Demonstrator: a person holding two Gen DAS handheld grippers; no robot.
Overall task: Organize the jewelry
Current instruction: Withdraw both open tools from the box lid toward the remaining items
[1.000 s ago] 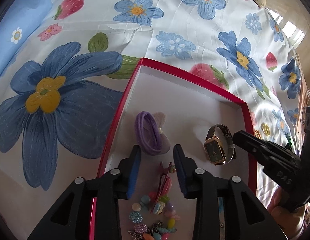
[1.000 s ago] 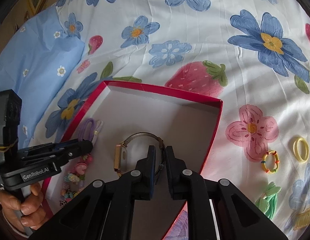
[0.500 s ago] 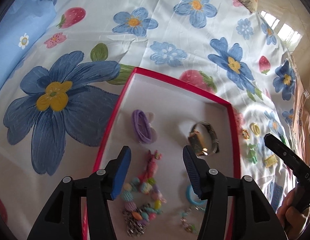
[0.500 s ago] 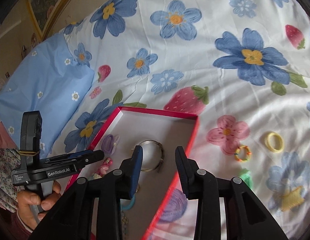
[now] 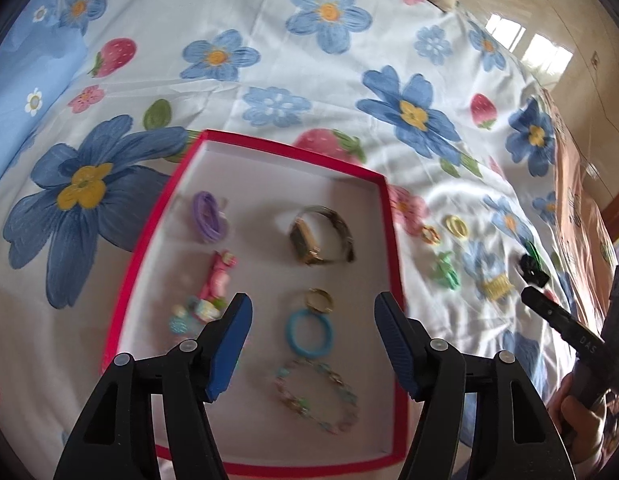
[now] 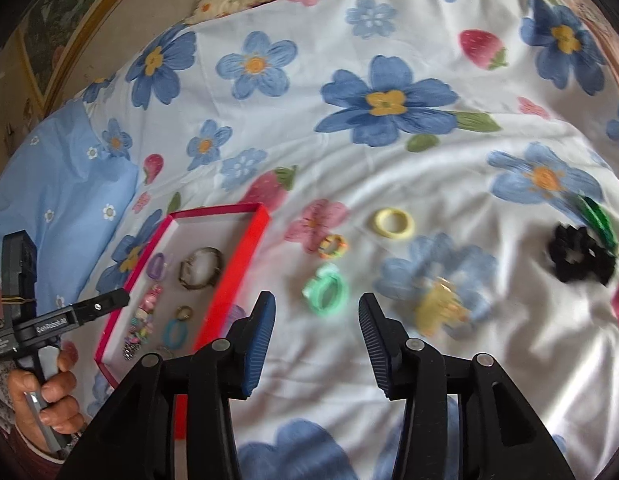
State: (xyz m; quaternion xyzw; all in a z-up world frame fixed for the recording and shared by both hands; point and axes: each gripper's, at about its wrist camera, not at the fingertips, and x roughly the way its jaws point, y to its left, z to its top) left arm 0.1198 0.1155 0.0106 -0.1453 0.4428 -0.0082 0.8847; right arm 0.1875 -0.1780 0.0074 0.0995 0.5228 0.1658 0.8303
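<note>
A red-rimmed tray (image 5: 392, 248) with a white floor lies on the floral bedsheet; it also shows in the right wrist view (image 6: 245, 256). In it lie a gold watch (image 5: 321, 236), a purple hair tie (image 5: 208, 217), a pink clip (image 5: 218, 276), a gold ring (image 5: 319, 300), a blue ring (image 5: 309, 333) and a bead bracelet (image 5: 317, 396). My left gripper (image 5: 312, 347) is open and empty above the tray. My right gripper (image 6: 316, 332) is open and empty over the sheet, right of the tray, near a green hair tie (image 6: 326, 290).
Loose on the sheet right of the tray: a yellow ring (image 6: 392, 223), a multicoloured small tie (image 6: 333, 246), a yellow claw clip (image 6: 439, 309), a black scrunchie (image 6: 581, 255) and a green clip (image 6: 599, 220). A blue pillow (image 6: 57, 196) lies at the left.
My right gripper let go of the watch in the tray, opened and moved back and right over the loose items. My left gripper opened wide and pulled back and up from the tray.
</note>
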